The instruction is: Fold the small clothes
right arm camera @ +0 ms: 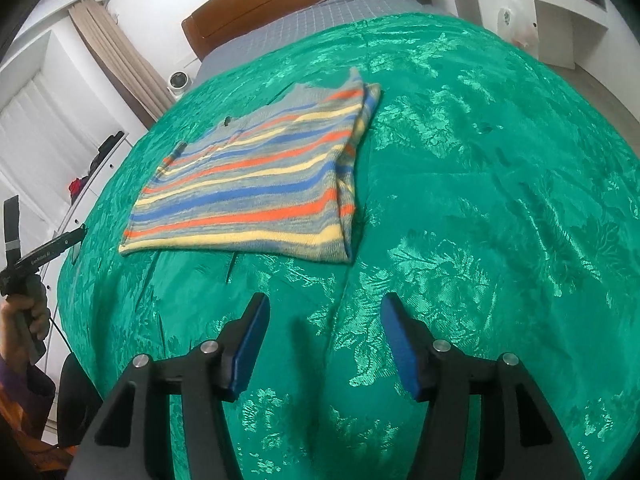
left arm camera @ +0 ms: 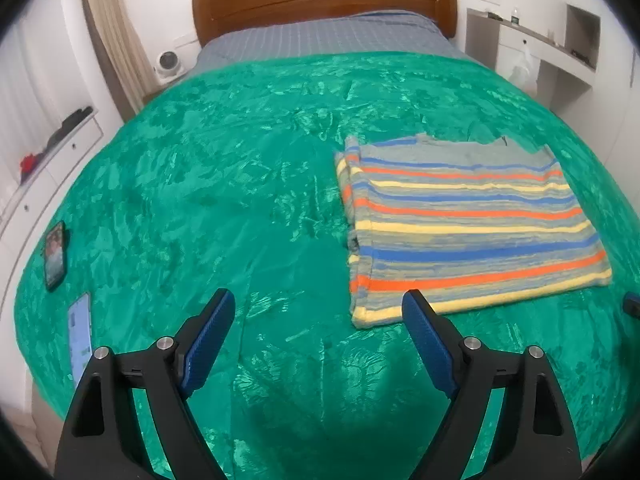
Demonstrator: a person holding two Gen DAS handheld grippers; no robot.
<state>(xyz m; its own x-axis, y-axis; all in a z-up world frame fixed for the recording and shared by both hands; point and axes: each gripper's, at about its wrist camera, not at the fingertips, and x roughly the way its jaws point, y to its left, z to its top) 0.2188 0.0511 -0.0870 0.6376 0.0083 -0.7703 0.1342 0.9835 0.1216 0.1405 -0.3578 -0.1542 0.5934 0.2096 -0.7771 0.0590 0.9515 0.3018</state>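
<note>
folded striped top lies flat on green bedspread, both grippers empty

the left gripper (left arm camera: pixel 318 308) is seen with its blue-padded jaws spread wide, nothing caught between them, only green cloth showing in the gap. the right gripper (right arm camera: pixel 325 312) is held with its jaws parted less widely, and nothing is gripped there either. both are held over the near part of the green bedspread (left arm camera: pixel 240 168), clear of the garment.

the striped top (left arm camera: pixel 464 224) is laid folded into a rough rectangle on the bedspread, its bands of grey, blue, orange and yellow running across it. in the left wrist view it is found ahead and to the right of the jaws, its near corner just beyond the right fingertip. in the right wrist view the same garment (right arm camera: pixel 256 184) is placed ahead and to the left, a doubled edge visible along its right side.

at the bedspread's left edge a dark phone (left arm camera: pixel 55 254) and a pale card (left arm camera: pixel 80 336) are seen lying flat. a wooden headboard (left arm camera: pixel 320 0) is seen at the far end of the bed. in the right wrist view, a hand (right arm camera: pixel 20 320) gripping a handle is caught at the far left.
</note>
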